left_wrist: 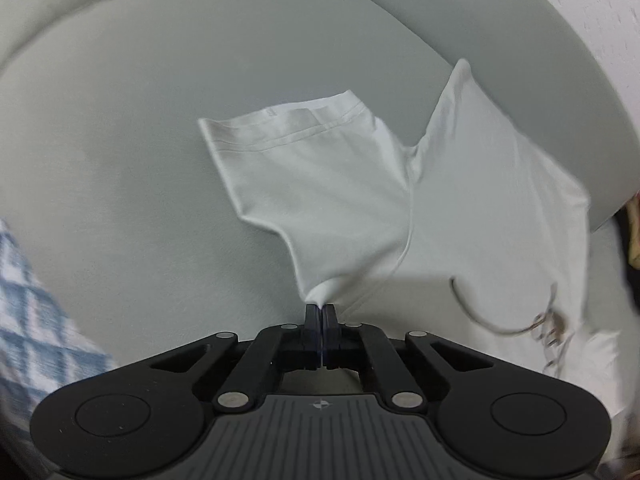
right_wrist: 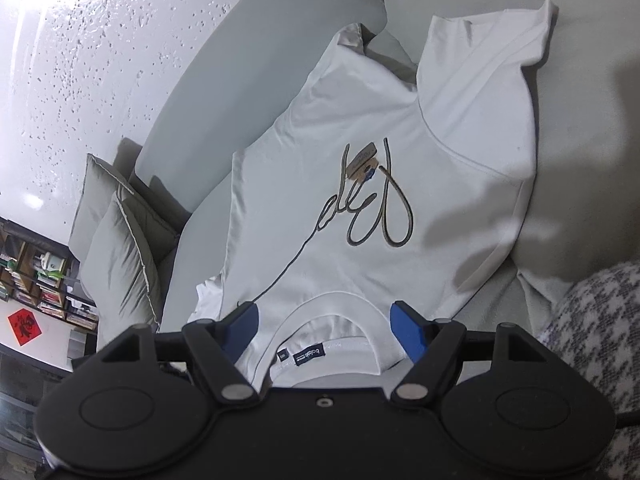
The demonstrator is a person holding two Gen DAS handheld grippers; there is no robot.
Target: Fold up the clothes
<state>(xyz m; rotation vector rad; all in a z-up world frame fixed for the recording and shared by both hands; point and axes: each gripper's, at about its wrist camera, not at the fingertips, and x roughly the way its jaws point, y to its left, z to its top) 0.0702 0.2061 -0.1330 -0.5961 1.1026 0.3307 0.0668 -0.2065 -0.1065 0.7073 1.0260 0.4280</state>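
Supporting surface: the grey sofa (right_wrist: 580, 128) seat is used as the folding area, since its flat cushion allows the garment to be spread.
Garment: the white T-shirt (right_wrist: 340, 152) is laid print side up on the seat, its far hem corner riding up against the backrest (right_wrist: 224, 92); the collar (right_wrist: 332, 308) is turned toward the right tongs.
Sleeve: the sleeve (left_wrist: 304, 160) is drawn out flat over the cushion, judged to be tensioned for a fold inward.
Left tongs: the left tongs (left_wrist: 321, 308) are pressed together on a pinch of shirt fabric near the shoulder, so the cloth is pulled to a peak.
Right tongs: the right tongs (right_wrist: 332, 320) are held spread on either side of the collar, nothing being gripped; a grasp there is judged likely.
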